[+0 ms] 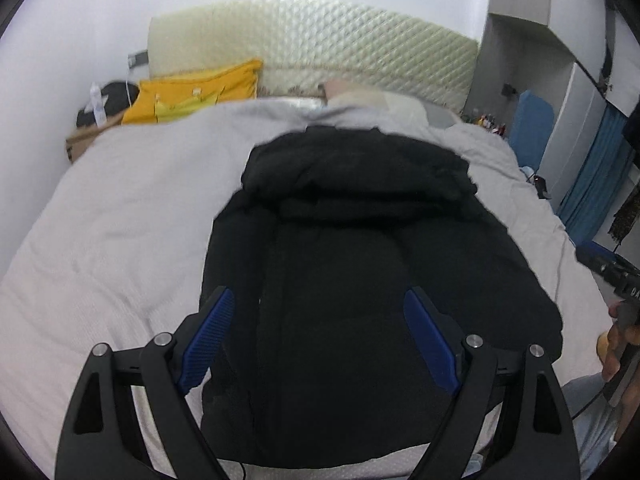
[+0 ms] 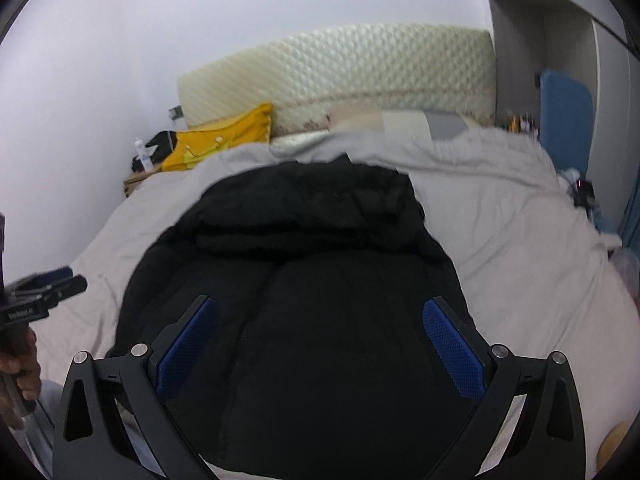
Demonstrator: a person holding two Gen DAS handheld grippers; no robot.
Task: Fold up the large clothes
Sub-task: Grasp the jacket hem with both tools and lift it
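A large black padded jacket [image 1: 360, 264] lies on the bed, its sides folded in and its hood at the far end; it also shows in the right wrist view [image 2: 304, 304]. My left gripper [image 1: 318, 304] is open and empty, hovering above the jacket's near half. My right gripper [image 2: 320, 316] is open and empty too, above the jacket's near half. The right gripper body shows at the right edge of the left wrist view [image 1: 612, 276]. The left gripper shows at the left edge of the right wrist view [image 2: 44, 288].
The bed has a light grey cover [image 1: 120, 216] and a cream quilted headboard [image 1: 320, 44]. A yellow cushion [image 1: 192, 92] and a black item sit at the far left. A blue panel [image 1: 532, 128] and shelves stand at the right.
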